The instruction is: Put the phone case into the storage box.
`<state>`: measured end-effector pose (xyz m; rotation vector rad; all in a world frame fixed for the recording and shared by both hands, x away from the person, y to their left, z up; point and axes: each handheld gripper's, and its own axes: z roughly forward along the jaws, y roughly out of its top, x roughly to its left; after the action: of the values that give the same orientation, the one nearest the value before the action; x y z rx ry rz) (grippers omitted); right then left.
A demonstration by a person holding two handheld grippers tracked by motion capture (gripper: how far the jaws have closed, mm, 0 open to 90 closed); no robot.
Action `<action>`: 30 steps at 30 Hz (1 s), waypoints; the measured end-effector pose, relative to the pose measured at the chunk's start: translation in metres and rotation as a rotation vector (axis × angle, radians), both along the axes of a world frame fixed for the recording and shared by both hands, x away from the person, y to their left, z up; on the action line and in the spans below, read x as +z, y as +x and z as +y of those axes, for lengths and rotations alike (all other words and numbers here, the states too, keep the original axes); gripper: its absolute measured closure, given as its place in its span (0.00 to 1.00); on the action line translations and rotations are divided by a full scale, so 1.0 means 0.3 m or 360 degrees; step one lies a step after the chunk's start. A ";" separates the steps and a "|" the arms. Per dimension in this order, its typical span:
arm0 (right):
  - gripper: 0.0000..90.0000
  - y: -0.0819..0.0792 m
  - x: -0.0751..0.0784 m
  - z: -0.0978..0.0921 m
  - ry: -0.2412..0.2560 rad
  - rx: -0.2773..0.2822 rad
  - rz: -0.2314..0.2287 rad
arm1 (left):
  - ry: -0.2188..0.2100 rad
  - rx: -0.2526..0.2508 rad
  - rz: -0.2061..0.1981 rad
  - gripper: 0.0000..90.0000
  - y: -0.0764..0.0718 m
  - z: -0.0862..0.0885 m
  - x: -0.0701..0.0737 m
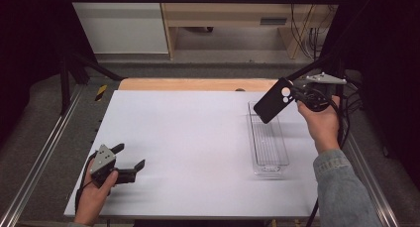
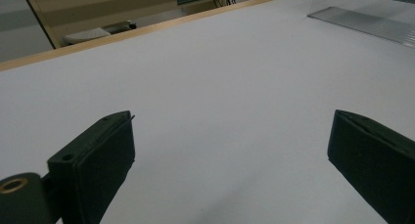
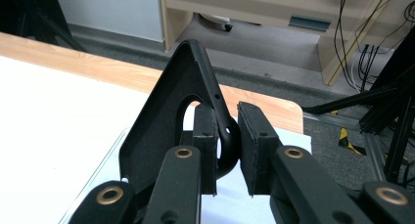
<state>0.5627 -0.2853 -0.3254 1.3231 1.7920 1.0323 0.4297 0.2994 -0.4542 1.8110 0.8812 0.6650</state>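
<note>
While the right gripper (image 1: 297,99) holds the flat black phone case with the round camera cut-out (image 1: 275,100) above the far end of the clear ribbed plastic tray (image 1: 268,152), its jaws pinch only the case's rim at the cut-out. That thin, off-centre hold could let the case swing or slip, likely striking the tray wall. On the white table (image 1: 198,138), the left gripper (image 1: 132,157) rests with jaws spread wide, holding nothing.
</note>
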 end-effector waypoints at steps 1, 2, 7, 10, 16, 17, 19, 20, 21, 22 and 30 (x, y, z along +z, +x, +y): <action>0.88 0.004 -0.005 0.005 -0.0007 0.0001 0.0005 | 0.0000 -0.0001 0.0001 0.04 0.000 0.000 0.000; 0.88 0.007 -0.009 0.010 -0.0014 0.0002 0.0009 | 0.0000 -0.0001 0.0002 0.04 0.001 0.001 0.000; 0.88 0.023 -0.026 0.030 -0.0034 0.0028 0.0034 | 0.0000 0.0001 0.0004 0.04 0.002 0.002 -0.002; 0.88 0.033 -0.035 0.042 -0.0049 0.0027 0.0043 | 0.0005 -0.0001 0.0004 0.04 0.001 0.001 -0.001; 0.87 0.048 -0.054 0.066 -0.0058 0.0031 0.0038 | 0.0004 0.0004 0.0004 0.04 0.003 0.002 -0.002; 0.87 0.049 -0.057 0.070 -0.0061 0.0032 0.0038 | 0.0005 0.0005 0.0005 0.04 0.003 0.002 -0.002; 0.87 0.052 -0.061 0.076 -0.0063 0.0029 0.0038 | 0.0005 0.0004 0.0004 0.04 0.003 0.003 -0.002; 0.87 0.054 -0.063 0.077 -0.0063 0.0028 0.0037 | 0.0006 0.0004 0.0004 0.04 0.003 0.003 -0.002; 0.87 0.056 -0.064 0.078 -0.0061 0.0030 0.0037 | 0.0007 0.0005 0.0005 0.04 0.003 0.003 -0.002; 0.87 0.059 -0.066 0.079 -0.0056 0.0026 0.0036 | 0.0006 0.0005 0.0005 0.04 0.003 0.003 -0.002; 0.87 0.077 -0.082 0.096 -0.0072 0.0021 0.0027 | 0.0020 -0.0004 0.0008 0.04 0.004 -0.001 -0.004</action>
<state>0.5859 -0.2566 -0.3500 1.2977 1.8288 0.9844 0.4310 0.2992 -0.4553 1.8255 0.8797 0.6657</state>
